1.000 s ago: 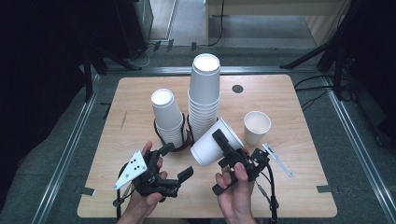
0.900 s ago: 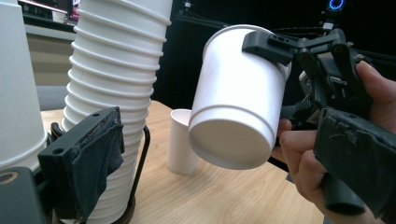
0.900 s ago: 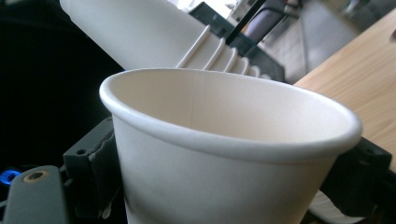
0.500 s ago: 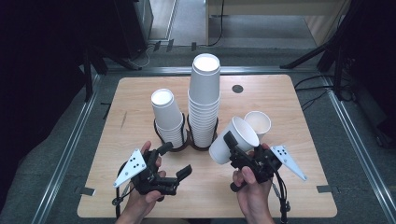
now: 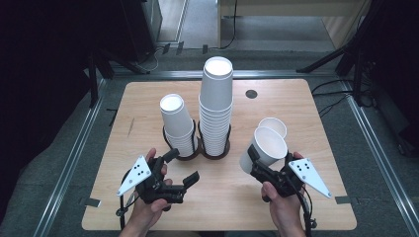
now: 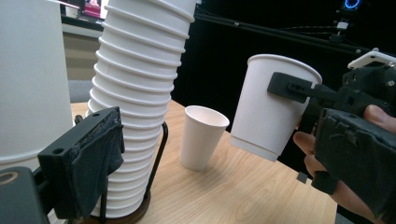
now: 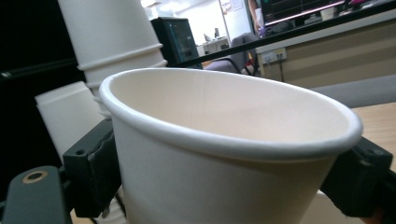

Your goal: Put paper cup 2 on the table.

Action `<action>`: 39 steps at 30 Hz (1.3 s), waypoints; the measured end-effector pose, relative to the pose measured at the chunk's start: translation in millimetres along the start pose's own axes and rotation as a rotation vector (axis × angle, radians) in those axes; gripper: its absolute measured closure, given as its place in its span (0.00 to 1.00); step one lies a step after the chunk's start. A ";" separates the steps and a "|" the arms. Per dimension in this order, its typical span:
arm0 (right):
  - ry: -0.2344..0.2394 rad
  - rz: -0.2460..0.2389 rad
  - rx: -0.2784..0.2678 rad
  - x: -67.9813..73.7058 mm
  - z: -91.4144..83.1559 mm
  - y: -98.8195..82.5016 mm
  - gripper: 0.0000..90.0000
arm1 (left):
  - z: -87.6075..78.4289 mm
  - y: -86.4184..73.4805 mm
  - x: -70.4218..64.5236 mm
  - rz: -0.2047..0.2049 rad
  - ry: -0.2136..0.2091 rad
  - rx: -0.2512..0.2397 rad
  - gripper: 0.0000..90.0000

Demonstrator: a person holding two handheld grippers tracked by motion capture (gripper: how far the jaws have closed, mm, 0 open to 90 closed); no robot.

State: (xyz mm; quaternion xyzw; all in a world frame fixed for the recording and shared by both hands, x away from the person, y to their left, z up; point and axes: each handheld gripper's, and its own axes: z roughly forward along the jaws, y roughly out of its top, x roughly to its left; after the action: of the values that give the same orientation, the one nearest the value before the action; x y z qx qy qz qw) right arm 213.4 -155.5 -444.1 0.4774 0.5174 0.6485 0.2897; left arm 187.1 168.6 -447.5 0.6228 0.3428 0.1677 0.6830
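My right gripper (image 5: 260,159) is shut on a white paper cup (image 5: 267,147), held tilted above the table's right side with its mouth up. In the right gripper view the cup (image 7: 224,140) sits between both black pads (image 7: 93,163). Just behind it a single cup (image 5: 273,127) stands upright on the table. A tall stack of cups (image 5: 216,106) and a shorter stack (image 5: 176,123) stand in black wire holders at the middle. My left gripper (image 5: 183,166) rests open near the shorter stack, nothing between its jaws. The left gripper view shows the held cup (image 6: 273,109) and the standing cup (image 6: 201,136).
The wooden table (image 5: 148,98) has a small dark hole (image 5: 251,94) near its back edge. Bare wood lies in front of the holders (image 5: 215,154) and at the left. Dark floor, metal rails (image 5: 69,163) and stand legs surround the table.
My right gripper has carried the cup to the right, away from the tall stack, and tipped it more upright beside the single standing cup. The left gripper has stayed put.
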 end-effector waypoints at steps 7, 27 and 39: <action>-0.091 -0.119 -0.031 -29.8 -6.2 5.0 0.14 | -3.6 2.5 3.7 -0.004 0.017 -0.008 0.02; -0.327 -0.339 0.032 -113.8 -6.4 -28.8 0.14 | -4.7 0.0 14.9 -0.010 0.056 0.010 0.02; -0.306 -0.362 0.087 -127.0 0.3 -50.9 0.14 | -3.4 -2.5 15.9 -0.019 0.061 0.020 0.02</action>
State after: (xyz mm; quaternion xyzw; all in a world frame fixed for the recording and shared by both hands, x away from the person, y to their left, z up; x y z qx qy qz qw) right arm 255.4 -250.7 -532.9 0.4815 0.5721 0.4832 0.4553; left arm 195.6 181.1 -453.9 0.6209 0.3710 0.1767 0.6675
